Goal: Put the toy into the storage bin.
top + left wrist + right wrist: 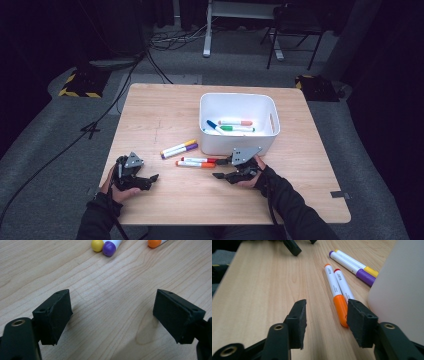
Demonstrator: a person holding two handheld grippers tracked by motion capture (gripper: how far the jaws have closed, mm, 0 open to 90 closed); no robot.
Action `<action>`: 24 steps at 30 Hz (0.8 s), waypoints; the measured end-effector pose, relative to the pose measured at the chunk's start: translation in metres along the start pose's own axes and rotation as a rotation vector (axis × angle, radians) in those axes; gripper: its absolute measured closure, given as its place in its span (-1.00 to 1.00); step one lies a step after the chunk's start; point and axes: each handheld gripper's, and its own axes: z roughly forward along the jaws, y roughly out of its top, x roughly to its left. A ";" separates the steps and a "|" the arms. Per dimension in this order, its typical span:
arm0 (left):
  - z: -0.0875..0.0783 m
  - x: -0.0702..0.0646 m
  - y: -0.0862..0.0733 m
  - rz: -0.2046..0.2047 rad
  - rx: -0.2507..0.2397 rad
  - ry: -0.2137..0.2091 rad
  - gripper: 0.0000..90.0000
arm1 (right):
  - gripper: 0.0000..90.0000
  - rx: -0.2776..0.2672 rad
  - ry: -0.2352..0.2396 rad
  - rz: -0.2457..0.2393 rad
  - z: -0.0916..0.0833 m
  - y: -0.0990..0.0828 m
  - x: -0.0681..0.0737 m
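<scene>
- Lying on the pale wood-grain counter (165, 107), the orange-capped marker (336, 293) is sitting just in front of the white bin (239, 122), touching the red-capped marker (343, 285) along its side.
- Both of these markers are showing as smooth white cylinders with rounded coloured caps; in the high view they are resting level, side by side, just off the bin's near left corner.
- The right gripper (326, 322) is reaching low over the counter beside the bin's front wall, its flat black jaws standing apart with bare wood between them.
- The orange cap is lying just ahead of the right-hand jaw, not pressed by either pad.
- The left gripper (111, 316) is sitting well left of the bin near the counter's front edge, its matte, blocky jaws spread wide over empty wood.
- A purple-capped marker (181, 151) and a yellow-capped marker (177, 146) are lying as a touching pair a little farther back, left of the bin's front corner.
- The bin is looking like smooth, rounded plastic with a handle slot in its right wall; inside it a blue marker (213, 125), a green marker (237, 129) and another orange marker (235, 122) are lying on its floor.
- The bin's wall is crowding the right side of the right gripper view, close beside the right-hand jaw.
</scene>
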 end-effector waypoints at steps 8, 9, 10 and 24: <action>0.000 -0.001 0.000 0.000 -0.002 -0.001 -0.65 | 0.19 0.025 -0.025 0.001 0.018 -0.002 -0.004; 0.000 -0.001 0.000 0.000 -0.002 -0.001 -0.65 | 0.19 0.023 -0.027 0.001 0.019 -0.002 -0.004; 0.000 -0.001 0.000 0.000 -0.002 -0.001 -0.65 | 0.19 0.031 -0.027 -0.002 0.021 -0.001 -0.005; 0.000 -0.001 0.000 0.004 -0.001 -0.008 -0.65 | 0.63 0.113 -0.002 0.002 0.038 -0.001 -0.010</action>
